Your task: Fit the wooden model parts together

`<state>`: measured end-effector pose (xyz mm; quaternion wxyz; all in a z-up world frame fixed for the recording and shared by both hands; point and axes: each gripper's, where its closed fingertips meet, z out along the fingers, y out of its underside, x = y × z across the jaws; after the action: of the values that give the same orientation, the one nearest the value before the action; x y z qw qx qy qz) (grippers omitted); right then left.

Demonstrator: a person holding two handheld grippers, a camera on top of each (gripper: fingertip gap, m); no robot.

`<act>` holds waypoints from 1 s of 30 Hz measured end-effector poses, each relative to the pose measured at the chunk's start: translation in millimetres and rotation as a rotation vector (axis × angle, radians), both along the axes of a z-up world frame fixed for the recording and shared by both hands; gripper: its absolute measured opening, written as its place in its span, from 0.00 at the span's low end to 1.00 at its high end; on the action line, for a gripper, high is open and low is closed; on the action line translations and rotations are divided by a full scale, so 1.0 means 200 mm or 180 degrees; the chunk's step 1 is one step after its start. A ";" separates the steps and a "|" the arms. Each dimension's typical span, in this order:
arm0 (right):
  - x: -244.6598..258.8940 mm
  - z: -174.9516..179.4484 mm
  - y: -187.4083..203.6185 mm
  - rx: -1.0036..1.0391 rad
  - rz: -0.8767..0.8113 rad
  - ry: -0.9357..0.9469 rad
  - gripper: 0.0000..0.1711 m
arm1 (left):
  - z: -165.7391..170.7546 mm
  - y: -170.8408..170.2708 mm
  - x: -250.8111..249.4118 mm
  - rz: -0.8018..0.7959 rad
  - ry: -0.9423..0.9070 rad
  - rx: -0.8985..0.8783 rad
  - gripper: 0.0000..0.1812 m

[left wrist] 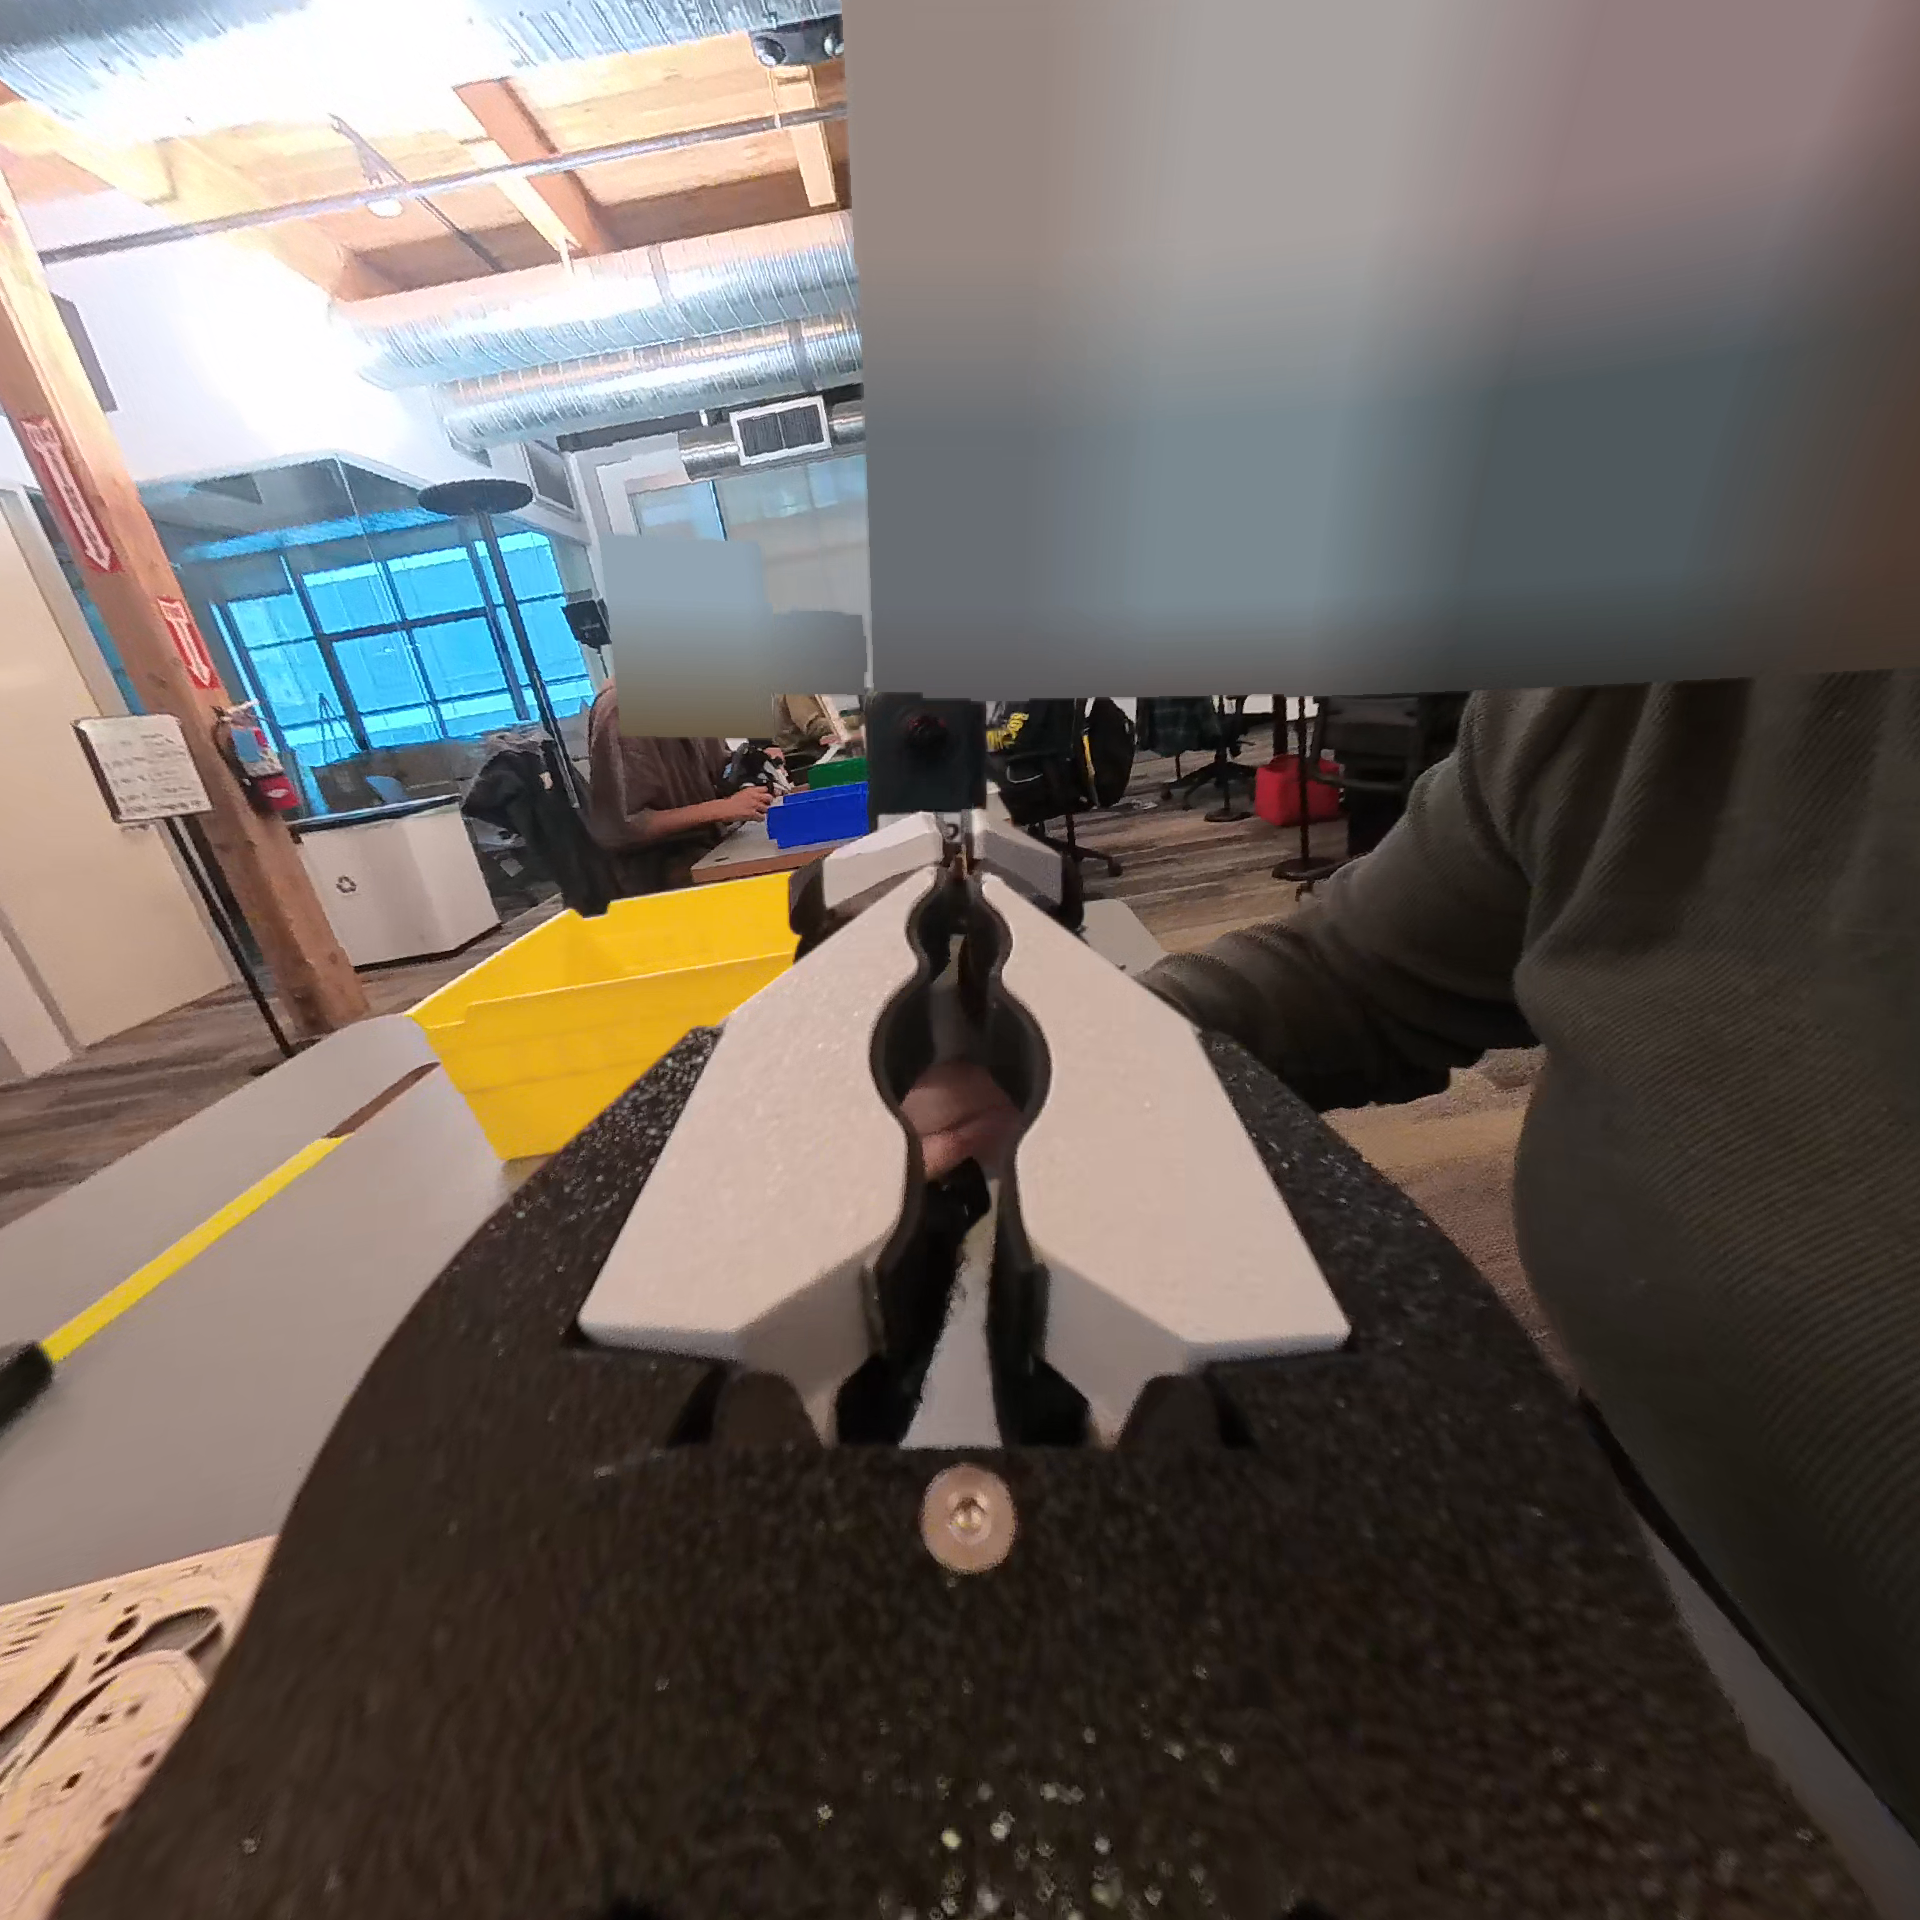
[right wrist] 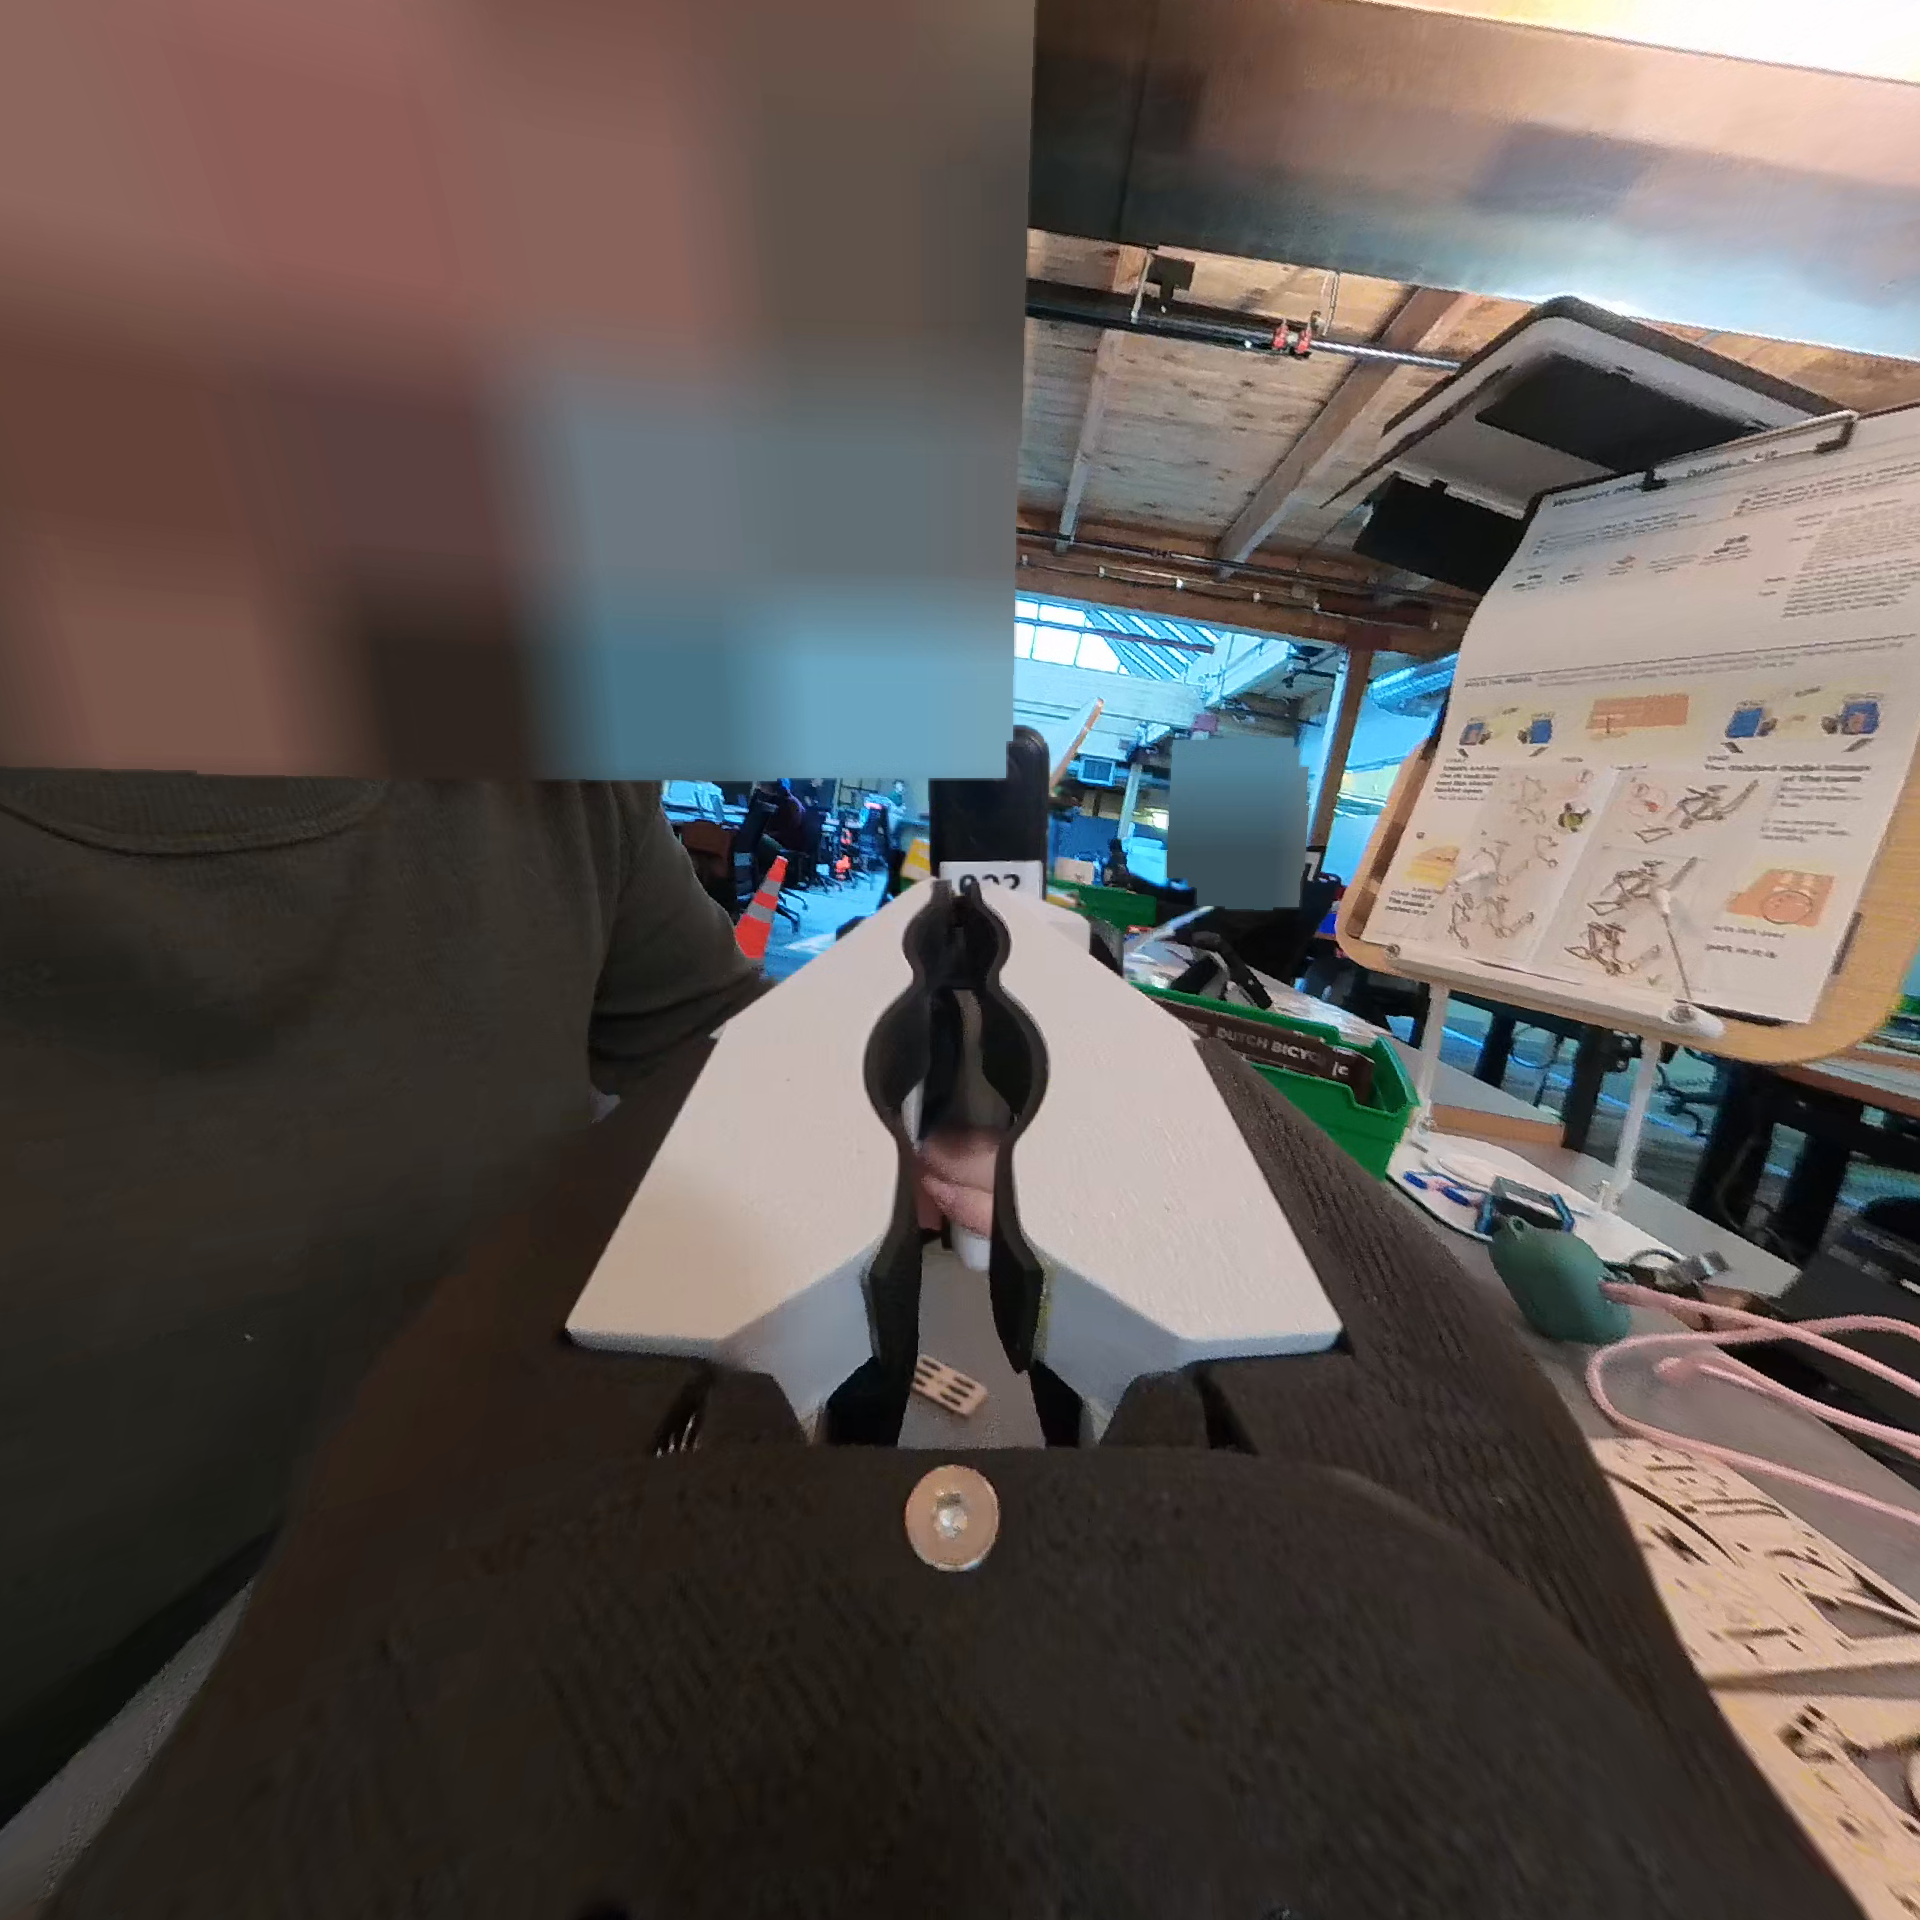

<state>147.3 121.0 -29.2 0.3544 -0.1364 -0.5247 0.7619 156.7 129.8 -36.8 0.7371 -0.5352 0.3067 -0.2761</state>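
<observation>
**Two grippers meet tip to tip above the table, with the part between them hard to make out**

In the left wrist view, the left gripper (left wrist: pixel 961 883) points away at 12 o'clock, its two grey fingers (left wrist: pixel 800 1122) drawn close together with only a thin wavy gap. At their tips something small and dark, possibly a wooden part, sits pinched, but it is too small to identify. Facing it tip to tip is the right gripper (left wrist: pixel 961 842), mostly hidden behind the left one. A fingertip of the person's hand (left wrist: pixel 956 1122) shows through the gap. At 3 o'clock is the person's dark sleeve (left wrist: pixel 1455 977). At 9 o'clock stands one yellow bin (left wrist: pixel 613 997); farther back are one blue bin (left wrist: pixel 821 821) and one green bin (left wrist: pixel 836 771). One laser-cut wooden sheet (left wrist: pixel 94 1704), cut off by the frame, lies on the grey table (left wrist: pixel 260 1320) at 8 o'clock.

In the right wrist view, the right gripper (right wrist: pixel 956 904) has its white fingers (right wrist: pixel 769 1143) nearly closed; what the tips hold cannot be told. One small slotted wooden piece (right wrist: pixel 948 1386) lies on the table below the fingers. At 4 o'clock a second wooden sheet (right wrist: pixel 1766 1621) is cut off at the edge, beside a pink cord (right wrist: pixel 1745 1382) and a green pouch (right wrist: pixel 1553 1288). At 2 o'clock one instruction board (right wrist: pixel 1662 748) stands tilted; a green bin (right wrist: pixel 1340 1101) sits below it.
</observation>
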 end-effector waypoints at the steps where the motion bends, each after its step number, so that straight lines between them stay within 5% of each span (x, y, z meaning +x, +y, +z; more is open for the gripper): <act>1: -0.01 -0.01 0.00 0.0042 -0.0042 -0.0011 0.00 | -0.01 0.00 0.00 -0.0016 -0.0021 -0.0020 0.00; 5: -0.03 -0.03 0.03 0.0100 -0.0160 -0.0053 0.00 | -0.03 0.03 -0.03 0.0041 -0.0055 -0.0103 0.00; 8: -0.05 -0.04 0.09 0.0116 -0.0368 -0.0090 0.00 | -0.05 0.08 -0.09 0.0281 -0.0121 -0.0142 0.21; 11: -0.08 -0.05 0.17 0.0143 -0.0658 -0.0124 0.00 | -0.15 0.10 -0.09 0.0125 0.0081 -0.0472 0.29; 19: -0.12 -0.11 0.30 0.0303 -0.1084 -0.0319 0.01 | -0.67 -0.04 -0.05 -0.0726 0.1649 -0.2020 0.28; 30: -0.17 -0.20 0.32 0.0409 -0.1168 -0.0624 0.01 | -0.92 -0.03 -0.13 -0.0652 0.2049 -0.2551 0.28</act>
<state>113.2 185.9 -68.3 0.4423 -0.2802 -0.5705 0.6328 130.4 123.0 -220.6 0.3121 -0.8003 0.4388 -0.2640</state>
